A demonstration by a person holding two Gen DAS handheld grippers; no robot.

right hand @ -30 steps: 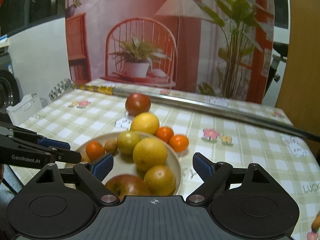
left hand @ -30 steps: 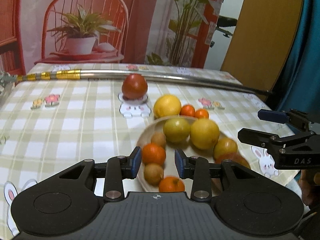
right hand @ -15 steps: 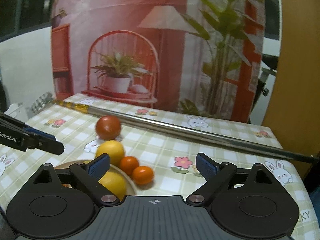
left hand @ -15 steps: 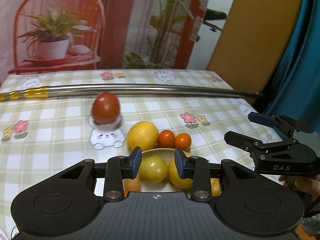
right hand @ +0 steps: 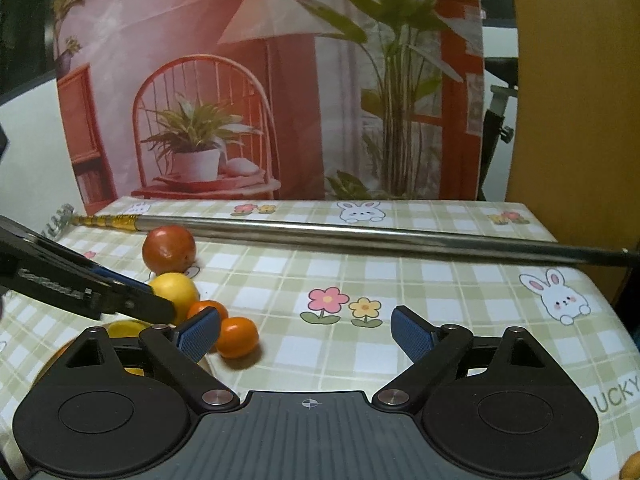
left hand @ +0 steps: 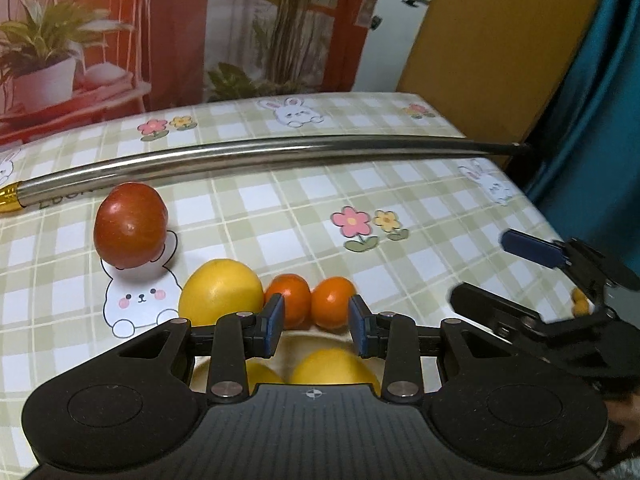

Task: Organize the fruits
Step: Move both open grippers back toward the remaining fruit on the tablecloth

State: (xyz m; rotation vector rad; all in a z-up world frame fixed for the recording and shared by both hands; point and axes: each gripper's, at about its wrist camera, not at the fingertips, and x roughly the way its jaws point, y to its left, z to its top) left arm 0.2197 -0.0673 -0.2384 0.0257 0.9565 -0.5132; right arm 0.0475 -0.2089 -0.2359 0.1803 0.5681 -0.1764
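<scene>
Far left on the worktop [left hand: 248, 216], a red tomato [left hand: 130, 226] rests on a printed rabbit, just in front of a long metal rod [left hand: 280, 150]. To its right a yellow citrus fruit [left hand: 220, 292] lies touching the first of two small oranges [left hand: 288, 304]; the second small orange [left hand: 332, 306] touches the first. All four fruits lie outside the bowl [left hand: 316, 336], whose rim shows just below them with two yellow fruits inside.

Change since a second ago: both cameras then looked down on the filled bowl; both hands have since travelled forward, so the bowl has slid under the tools and the loose fruits now fill the centre of the view.

The left tongs [left hand: 316, 324] hold a narrow gap. Nothing is between the pads; the two small oranges appear beyond that gap. The right tongs [right hand: 306, 330] stand wide apart, having opened further during the last second, and carry nothing. They hover over bare cloth, with the second small orange just beside the left-hand pad.

Judgement: no fruit is yet gripped. The approach phase seems nearly done, with the small oranges the likeliest next pick for transfer into the bowl. The left gap looks too narrow for an orange and would need widening first.
</scene>
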